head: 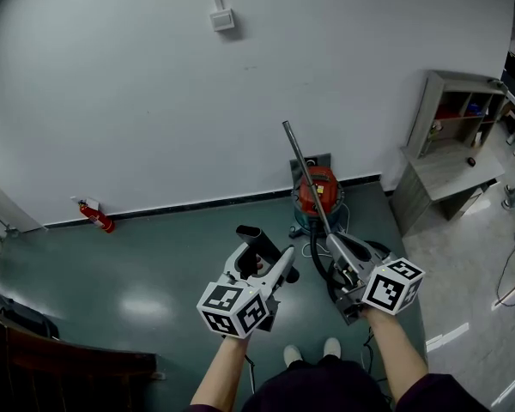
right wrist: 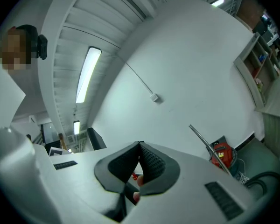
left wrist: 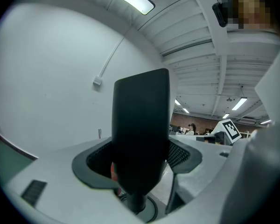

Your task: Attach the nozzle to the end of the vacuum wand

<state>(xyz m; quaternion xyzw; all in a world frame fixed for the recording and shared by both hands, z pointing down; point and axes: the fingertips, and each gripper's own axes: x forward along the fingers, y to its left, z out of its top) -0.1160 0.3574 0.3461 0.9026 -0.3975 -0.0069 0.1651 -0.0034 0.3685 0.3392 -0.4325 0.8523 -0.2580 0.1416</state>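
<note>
A black, flat-sided nozzle (head: 256, 240) sticks up out of my left gripper (head: 270, 264), which is shut on it. In the left gripper view the nozzle (left wrist: 141, 134) fills the gap between the two ribbed pads of that gripper (left wrist: 140, 160). A metal vacuum wand (head: 307, 174) slants up from near my right gripper (head: 339, 251), over the red canister vacuum (head: 318, 189). Its lower end is hidden behind that gripper. The right gripper (right wrist: 139, 164) is shut with nothing between its pads. The wand (right wrist: 206, 143) and the vacuum (right wrist: 222, 154) lie to its right.
A black hose (head: 319, 260) loops on the green floor beside the vacuum. A red fire extinguisher (head: 94, 215) lies by the wall at left. A grey shelf unit (head: 451, 144) stands at right, and a dark bench (head: 34, 342) at lower left.
</note>
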